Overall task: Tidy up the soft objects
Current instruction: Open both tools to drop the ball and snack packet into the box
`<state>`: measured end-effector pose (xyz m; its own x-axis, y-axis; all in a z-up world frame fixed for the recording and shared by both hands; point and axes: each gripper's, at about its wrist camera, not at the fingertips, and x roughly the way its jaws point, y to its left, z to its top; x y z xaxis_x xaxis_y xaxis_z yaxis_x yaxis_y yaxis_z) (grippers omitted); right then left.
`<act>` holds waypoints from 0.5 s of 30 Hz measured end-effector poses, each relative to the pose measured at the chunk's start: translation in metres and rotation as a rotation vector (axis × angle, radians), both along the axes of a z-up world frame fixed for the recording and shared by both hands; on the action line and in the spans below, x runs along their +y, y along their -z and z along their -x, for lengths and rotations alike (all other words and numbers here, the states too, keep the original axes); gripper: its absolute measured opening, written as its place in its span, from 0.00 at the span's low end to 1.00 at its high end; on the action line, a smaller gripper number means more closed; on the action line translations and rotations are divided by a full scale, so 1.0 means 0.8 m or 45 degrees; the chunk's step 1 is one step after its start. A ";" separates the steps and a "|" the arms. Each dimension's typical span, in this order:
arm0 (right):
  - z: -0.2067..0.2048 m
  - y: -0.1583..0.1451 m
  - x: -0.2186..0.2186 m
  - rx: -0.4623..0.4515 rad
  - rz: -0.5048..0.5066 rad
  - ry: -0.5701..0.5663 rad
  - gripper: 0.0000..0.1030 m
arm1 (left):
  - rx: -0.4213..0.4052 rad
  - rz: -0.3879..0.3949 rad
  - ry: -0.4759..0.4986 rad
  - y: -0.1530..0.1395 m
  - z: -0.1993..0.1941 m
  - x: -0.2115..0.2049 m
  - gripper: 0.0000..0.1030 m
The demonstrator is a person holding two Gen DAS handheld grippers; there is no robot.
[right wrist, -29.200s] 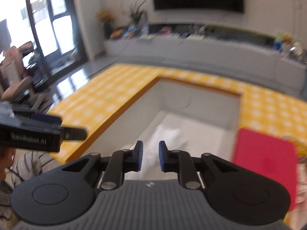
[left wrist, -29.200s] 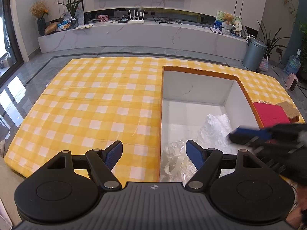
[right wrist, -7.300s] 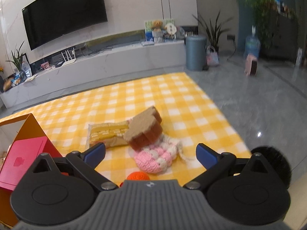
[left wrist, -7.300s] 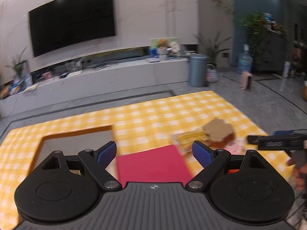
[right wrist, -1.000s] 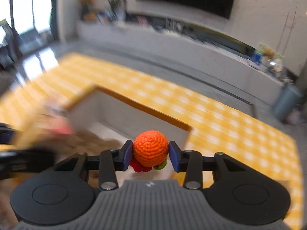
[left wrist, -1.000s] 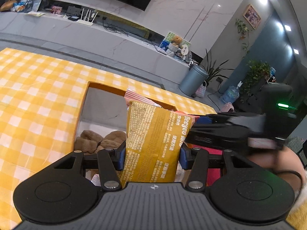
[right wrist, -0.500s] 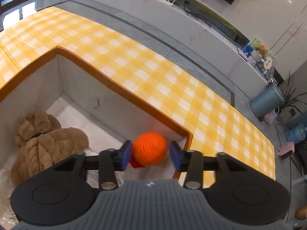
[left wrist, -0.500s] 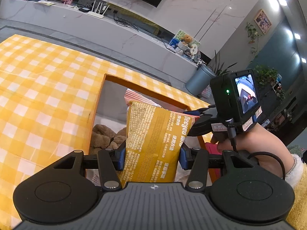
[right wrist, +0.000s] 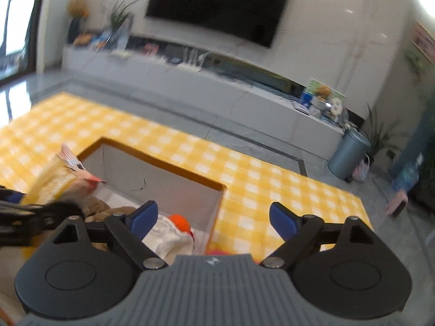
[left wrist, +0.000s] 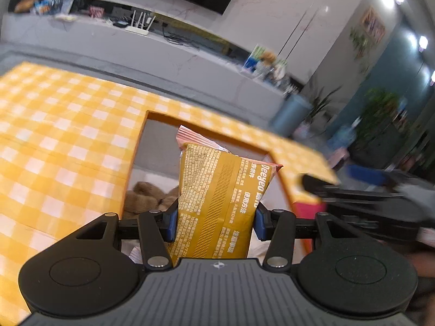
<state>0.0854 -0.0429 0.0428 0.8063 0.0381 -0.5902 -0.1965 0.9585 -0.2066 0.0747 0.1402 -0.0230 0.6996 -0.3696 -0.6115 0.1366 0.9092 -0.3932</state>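
A mustard-yellow packet [left wrist: 217,203], printed with pale lettering and a block of fine stripes and backed by a pink-and-white striped one, is held upright and clamped between the blue pads of the left tongs [left wrist: 214,221], above the open white box [left wrist: 152,146] sunk into the tabletop [left wrist: 62,135]. In the right wrist view the same packet [right wrist: 58,179] is seen at about nine o'clock, blurred, over the box's left part. An orange crocheted ball [right wrist: 179,222] lies inside the box [right wrist: 163,184], resting against a crumpled white bag [right wrist: 168,240] near the right-hand inner corner; it is no longer gripped. The right tongs [right wrist: 214,217] stand spread wide with nothing between the pads, the jaws having just been opening. A brown plush toy [left wrist: 148,198] lies on the box floor at the left, partly hidden behind the packet. A red flat item [left wrist: 310,209] is seen at the box's right rim, at about three o'clock, where the right tongs [left wrist: 364,175] appear as a dark blur.

The tabletop is covered with a yellow-and-white checked cloth, and the box rim is edged in orange. Beyond it, at twelve o'clock, a long pale media console [right wrist: 217,95] is set below a dark wall-mounted television [right wrist: 217,8]. A grey lidded bin [right wrist: 348,153] stands at about two o'clock on the grey tiled floor [right wrist: 272,141].
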 end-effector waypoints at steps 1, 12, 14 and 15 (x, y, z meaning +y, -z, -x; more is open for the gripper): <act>0.009 0.001 -0.008 -0.013 -0.020 0.040 0.86 | 0.013 -0.032 0.007 0.001 -0.001 -0.007 0.56; 0.032 0.013 -0.025 -0.014 0.036 0.155 0.86 | 0.140 -0.216 -0.042 0.038 -0.027 -0.043 0.56; 0.035 0.013 -0.022 -0.024 0.044 0.139 0.86 | 0.199 -0.240 -0.063 0.041 -0.032 -0.043 0.56; 0.035 0.014 -0.019 -0.023 0.051 0.131 0.86 | 0.184 -0.247 -0.076 0.040 -0.032 -0.042 0.56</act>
